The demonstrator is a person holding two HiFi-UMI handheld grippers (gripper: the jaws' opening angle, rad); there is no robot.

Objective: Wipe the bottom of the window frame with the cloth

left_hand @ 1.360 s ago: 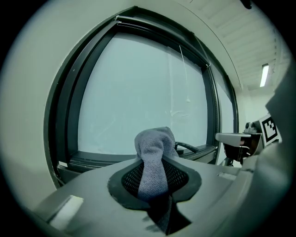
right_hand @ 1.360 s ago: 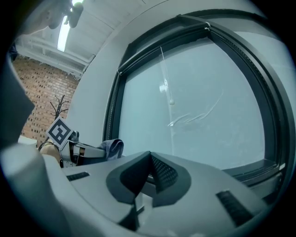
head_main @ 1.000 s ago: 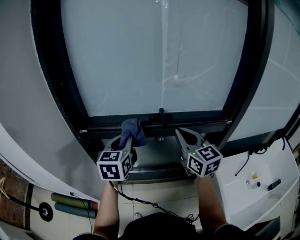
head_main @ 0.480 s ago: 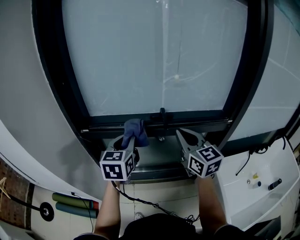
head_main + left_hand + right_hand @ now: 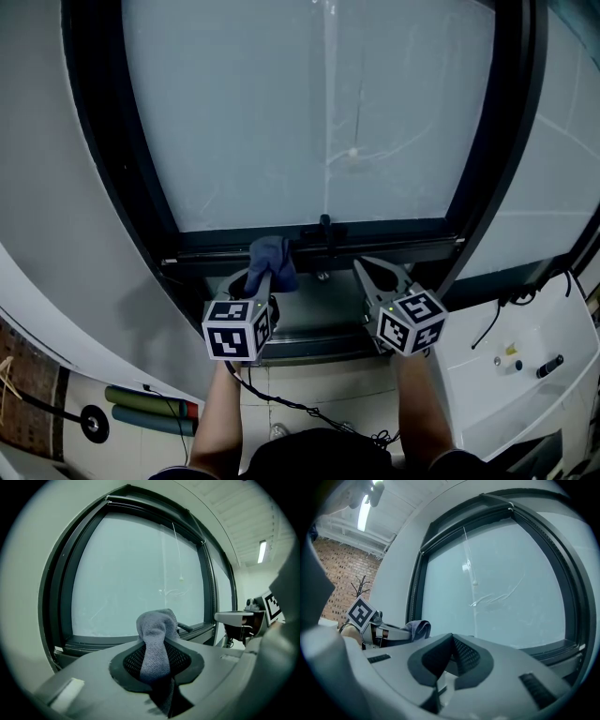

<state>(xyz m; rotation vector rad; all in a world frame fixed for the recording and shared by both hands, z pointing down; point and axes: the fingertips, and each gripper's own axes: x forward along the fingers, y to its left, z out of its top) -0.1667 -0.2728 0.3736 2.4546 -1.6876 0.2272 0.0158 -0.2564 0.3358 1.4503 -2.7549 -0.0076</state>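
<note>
A blue-grey cloth (image 5: pixel 268 259) bunches out of my left gripper (image 5: pixel 262 275), which is shut on it. The cloth's end rests against the black bottom rail of the window frame (image 5: pixel 394 246), left of the small black handle (image 5: pixel 323 229). In the left gripper view the cloth (image 5: pixel 155 645) stands up between the jaws of the left gripper (image 5: pixel 157 635), in front of the frosted pane. My right gripper (image 5: pixel 362 266) hovers beside it over the sill, shut and empty. The right gripper view shows the right gripper (image 5: pixel 451 638) with jaws together, and the cloth (image 5: pixel 417 629) at left.
A grey metal sill (image 5: pixel 314 323) lies under both grippers. A pull cord with a bead (image 5: pixel 352 152) hangs before the pane. A white desk (image 5: pixel 525 375) with a black cable stands at the right. Rolled mats (image 5: pixel 150 408) and a loose cable (image 5: pixel 281 403) lie on the floor.
My left gripper has slid a little to the right along the bottom rail with the cloth. The right gripper has barely moved.
</note>
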